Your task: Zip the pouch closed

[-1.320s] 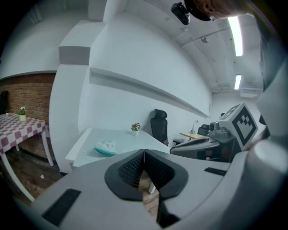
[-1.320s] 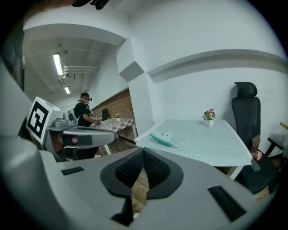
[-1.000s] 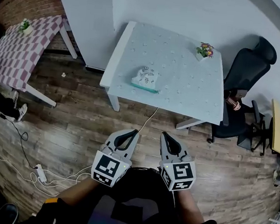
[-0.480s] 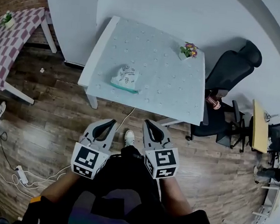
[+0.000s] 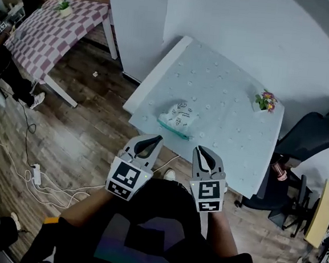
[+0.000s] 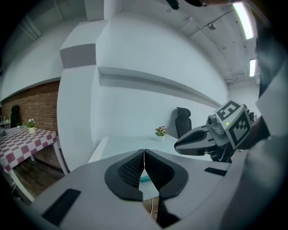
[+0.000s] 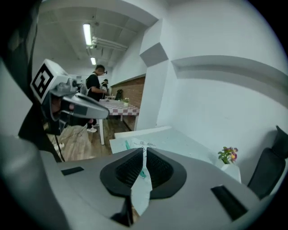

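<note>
The white printed pouch (image 5: pixel 179 117) with a teal zipper edge lies near the front edge of the pale table (image 5: pixel 225 87). Both grippers are held side by side in front of the table, short of the pouch and not touching it. My left gripper (image 5: pixel 155 138) is shut with nothing in it, its jaws meeting at the tip (image 6: pixel 144 153). The right gripper (image 5: pixel 200 150) is also shut and empty (image 7: pixel 144 151). In the right gripper view the pouch (image 7: pixel 140 144) shows just past the jaw tips. In the left gripper view only a teal sliver of the pouch (image 6: pixel 146 179) shows.
A small flower pot (image 5: pixel 264 101) stands at the table's far right. A black office chair (image 5: pixel 316 135) is to the right, a checkered table (image 5: pixel 53 29) to the left. A power strip with cables (image 5: pixel 36 174) lies on the wooden floor. People (image 7: pixel 95 90) stand by the checkered table.
Both grippers have come closer to the table and the pouch, still side by side and shut. The view has swung, so the table now sits to the right.
</note>
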### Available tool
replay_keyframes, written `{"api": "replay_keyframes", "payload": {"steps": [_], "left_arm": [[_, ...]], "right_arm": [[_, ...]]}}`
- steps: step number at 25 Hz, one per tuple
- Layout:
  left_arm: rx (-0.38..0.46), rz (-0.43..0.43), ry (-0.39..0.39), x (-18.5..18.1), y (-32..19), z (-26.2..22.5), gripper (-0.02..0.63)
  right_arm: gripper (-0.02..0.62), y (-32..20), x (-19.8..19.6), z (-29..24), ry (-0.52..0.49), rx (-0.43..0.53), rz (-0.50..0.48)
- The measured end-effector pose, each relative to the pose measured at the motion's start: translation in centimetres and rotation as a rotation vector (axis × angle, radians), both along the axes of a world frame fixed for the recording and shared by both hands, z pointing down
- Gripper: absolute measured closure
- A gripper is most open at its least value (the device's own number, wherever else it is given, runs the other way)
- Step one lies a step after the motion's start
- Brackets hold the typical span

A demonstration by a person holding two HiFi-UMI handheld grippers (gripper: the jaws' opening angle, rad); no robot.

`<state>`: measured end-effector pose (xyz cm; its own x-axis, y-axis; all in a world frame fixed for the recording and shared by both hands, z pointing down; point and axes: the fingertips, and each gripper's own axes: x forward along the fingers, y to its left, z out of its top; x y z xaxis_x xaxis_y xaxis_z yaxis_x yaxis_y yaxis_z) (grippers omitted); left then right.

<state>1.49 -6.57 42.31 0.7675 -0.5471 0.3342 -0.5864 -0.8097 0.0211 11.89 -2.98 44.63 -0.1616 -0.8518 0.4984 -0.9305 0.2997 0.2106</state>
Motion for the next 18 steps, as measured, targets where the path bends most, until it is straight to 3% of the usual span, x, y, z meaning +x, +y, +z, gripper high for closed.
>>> {"api": "replay_keyframes", "payload": {"steps": [2, 7, 18], "left_arm": [[-0.013, -0.032, -0.016, 0.6, -0.8, 0.9, 0.595], [-0.052, -0.091, -0.117, 2.4, -2.2, 4.1, 0.595], [-0.179, -0.145, -0.234, 5.5, -1.1, 9.4, 0.594]], "right_arm": [[0.575, -0.8, 0.2, 1.4, 0.065, -0.026, -0.096], [0.500, -2.2, 1.2, 4.6, 0.132, -0.110, -0.290], [0.482, -3.9, 2.7, 12.1, 0.154, -0.229, -0.515]]}}
